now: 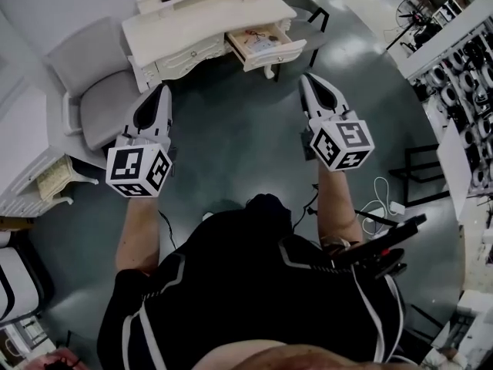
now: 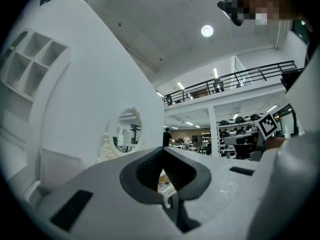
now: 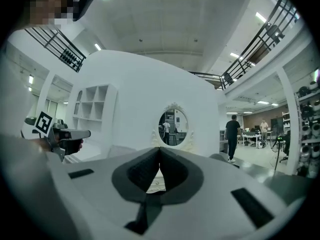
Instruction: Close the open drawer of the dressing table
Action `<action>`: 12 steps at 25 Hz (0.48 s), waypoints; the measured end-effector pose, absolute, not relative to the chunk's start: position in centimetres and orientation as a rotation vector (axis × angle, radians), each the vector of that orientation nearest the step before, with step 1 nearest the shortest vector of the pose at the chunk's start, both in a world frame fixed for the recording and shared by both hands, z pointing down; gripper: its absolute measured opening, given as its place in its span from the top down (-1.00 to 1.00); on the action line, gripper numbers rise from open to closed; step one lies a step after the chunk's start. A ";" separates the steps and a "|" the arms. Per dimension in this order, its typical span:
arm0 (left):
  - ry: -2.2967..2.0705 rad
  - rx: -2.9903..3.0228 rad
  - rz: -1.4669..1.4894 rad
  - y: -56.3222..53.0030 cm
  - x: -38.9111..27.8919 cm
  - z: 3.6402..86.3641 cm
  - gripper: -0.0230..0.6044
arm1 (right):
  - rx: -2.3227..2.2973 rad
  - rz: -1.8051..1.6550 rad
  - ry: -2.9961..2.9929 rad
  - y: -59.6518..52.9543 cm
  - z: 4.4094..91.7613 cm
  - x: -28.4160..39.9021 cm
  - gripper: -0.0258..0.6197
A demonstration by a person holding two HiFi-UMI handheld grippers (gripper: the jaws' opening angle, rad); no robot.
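Cream-white dressing table point(image 1: 204, 21) stands at the top of the head view, well ahead of the person. Its drawer point(image 1: 266, 46) is pulled out on the table's right side, showing small items inside, its carved front panel facing the open floor point(image 1: 231, 145).

The left gripper point(image 1: 163, 89) and right gripper point(image 1: 307, 77) are held up side by side, both well short of the table. In each gripper view the jaw tips are pressed together with nothing between them; a round mirror point(image 3: 173, 126) shows beyond the right one.

The drawer looks like light wood on runners. It should slide stiffly but easily, so a flat push on the middle of its front panel seems best, with no need to grip. Pushing off-centre might skew it and jam it.

Dark floor between the person and the drawer front gives free room to step in. A grey chair point(image 1: 100, 91) sits near the left gripper, beside the table's left end, away from the drawer's path.
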State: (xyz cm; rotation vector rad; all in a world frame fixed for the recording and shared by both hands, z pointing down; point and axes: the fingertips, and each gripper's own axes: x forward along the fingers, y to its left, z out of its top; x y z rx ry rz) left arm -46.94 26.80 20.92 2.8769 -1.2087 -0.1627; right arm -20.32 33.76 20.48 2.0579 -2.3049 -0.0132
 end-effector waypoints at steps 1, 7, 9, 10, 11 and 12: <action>-1.201 2.885 -0.158 26.7 -46.9 21.1 0.93 | 2.058 -0.007 -2.296 33.7 20.7 -20.4 0.91; -1.113 2.905 -0.159 25.3 -44.7 21.9 0.93 | 2.083 0.000 -2.284 32.3 21.1 -18.8 0.91; -1.091 2.906 -0.164 24.4 -43.5 21.9 0.93 | 2.096 0.005 -2.290 31.3 21.2 -17.5 0.91; -1.083 2.906 -0.162 23.9 -42.8 21.9 0.93 | 2.099 0.011 -2.294 30.7 21.3 -16.8 0.91; -1.076 2.905 -0.158 23.3 -42.1 22.0 0.93 | 2.099 0.015 -2.298 30.2 21.4 -16.2 0.91; -1.069 2.904 -0.158 22.8 -41.3 21.9 0.93 | 2.097 0.014 -2.301 29.6 21.4 -15.5 0.91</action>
